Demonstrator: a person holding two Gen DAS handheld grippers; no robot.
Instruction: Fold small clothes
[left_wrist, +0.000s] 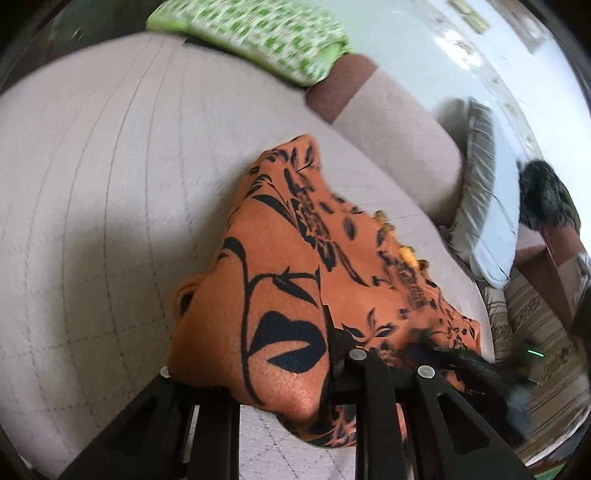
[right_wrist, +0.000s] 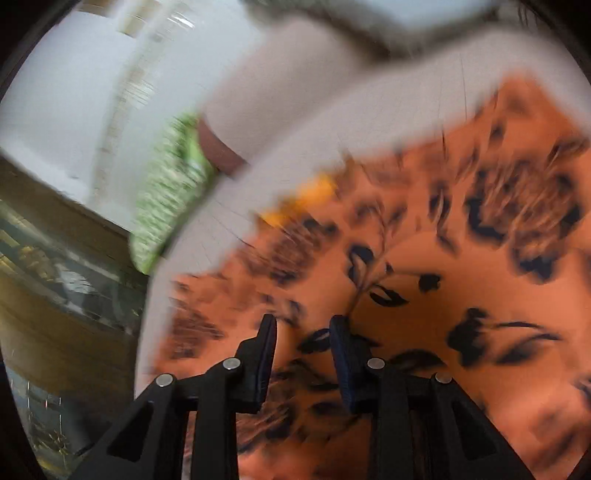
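Left gripper (left_wrist: 295, 354), black and hand-held, has its fingers nearly together with a fold of the orange garment (left_wrist: 291, 280) bunched between them; the cloth drapes over the left finger and hides its tip, so the grip reads as a pinch on fabric. Right gripper (right_wrist: 303, 332) stands with its jaws partly apart just above the same garment (right_wrist: 424, 288); the gap between the dark pads shows only cloth lying beneath, and nothing is clamped. That view is heavily blurred.

Sofa seat (left_wrist: 92, 184), pale beige with thin stitched lines, is the largest item and serves as reference. Orange garment, printed with black leaves and flowers, lies rumpled on the seat, towards its front edge, with one end lifted at the left gripper. A yellow trim (left_wrist: 406, 254) shows at the garment's far edge.

Green patterned cushion (left_wrist: 258, 37) rests at the back of the seat, next to a brown sofa band (left_wrist: 340, 88). White fringed cushion (left_wrist: 487, 206) leans off the seat's side, beyond the sofa's rounded arm. A dark furry item (left_wrist: 546, 199) lies past that cushion; I cannot identify it.
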